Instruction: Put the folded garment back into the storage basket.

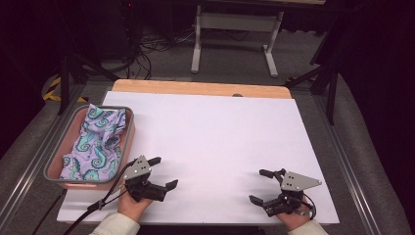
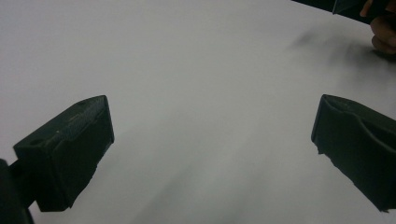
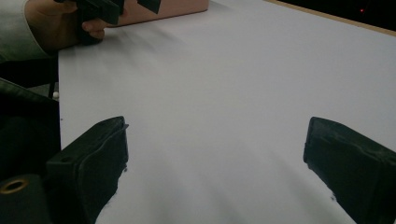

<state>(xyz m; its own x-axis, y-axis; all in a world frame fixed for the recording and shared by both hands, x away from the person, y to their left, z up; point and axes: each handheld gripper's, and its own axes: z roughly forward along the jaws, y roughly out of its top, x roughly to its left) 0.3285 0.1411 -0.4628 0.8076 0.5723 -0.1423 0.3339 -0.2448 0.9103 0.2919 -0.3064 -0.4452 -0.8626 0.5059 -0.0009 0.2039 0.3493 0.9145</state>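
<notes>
Left claw [image 1: 163, 172] and right claw [image 1: 262, 186] rest jaws apart on the white worktop [image 1: 220, 132], presumably readied for the seahorse-print cloth [image 1: 95, 144] in its tray [image 1: 128, 132].

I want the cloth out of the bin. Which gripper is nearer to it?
Left. The left gripper sits just right of the bin holding the cloth; the right gripper is across the table.

Open tabletop, one obstacle at left

The white tabletop [image 1: 215, 132] lies bare between both tools; only the pink grey-rimmed plastic basket [image 1: 128, 131] of seahorse-patterned cloth [image 1: 95, 142] blocks the left edge.
</notes>
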